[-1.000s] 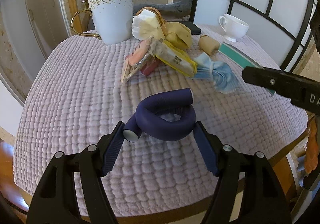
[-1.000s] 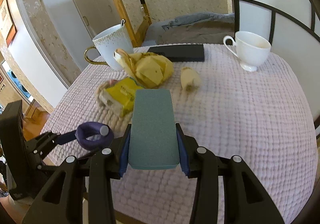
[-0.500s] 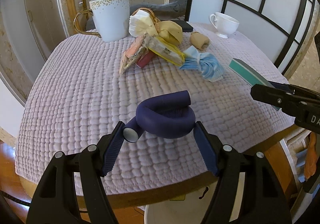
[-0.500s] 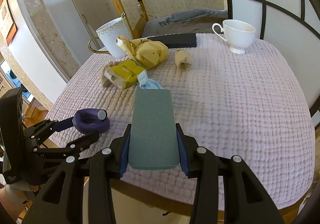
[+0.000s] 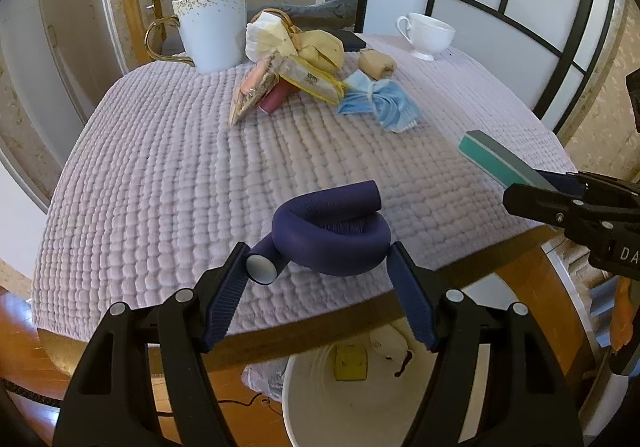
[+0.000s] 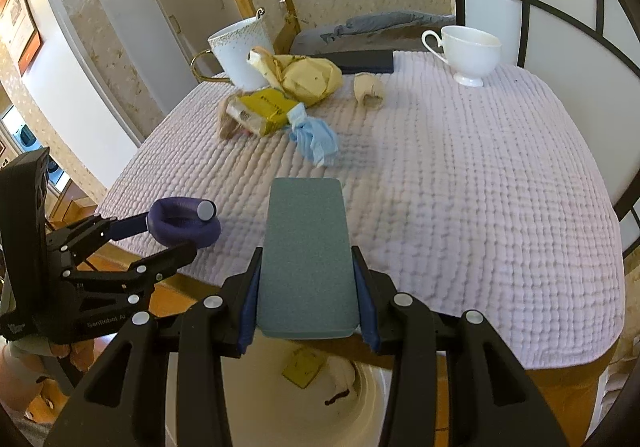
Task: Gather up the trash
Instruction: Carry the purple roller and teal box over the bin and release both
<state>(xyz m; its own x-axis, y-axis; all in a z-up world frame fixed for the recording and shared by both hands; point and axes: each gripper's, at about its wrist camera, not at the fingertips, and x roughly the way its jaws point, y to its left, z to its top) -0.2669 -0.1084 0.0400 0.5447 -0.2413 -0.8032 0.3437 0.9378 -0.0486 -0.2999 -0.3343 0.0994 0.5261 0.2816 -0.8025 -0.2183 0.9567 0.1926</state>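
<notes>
My left gripper (image 5: 318, 259) is shut on a coiled dark purple foam roller (image 5: 340, 243), held over the near edge of the quilted table (image 5: 160, 175). My right gripper (image 6: 306, 261) is shut on a flat teal-grey block (image 6: 306, 231), also at the table's near edge. In the left wrist view that block (image 5: 496, 159) and the right gripper (image 5: 560, 203) show at the right. In the right wrist view the left gripper (image 6: 168, 237) and the roller (image 6: 180, 225) show at the left. Below both stands a white bin (image 5: 308, 407) holding a yellow note (image 6: 302, 367).
Far on the table lie a blue face mask (image 5: 380, 103), a yellow wrapper pile (image 5: 304, 63) and a tan paper wad (image 5: 376, 63). A gold-handled mug (image 5: 212, 31), a white teacup (image 5: 426, 33) and a dark flat box (image 6: 360, 61) stand behind them.
Both grippers have drawn back from the middle of the table to its near edge, still holding the roller and the block. The white bin has come into view beneath them.
</notes>
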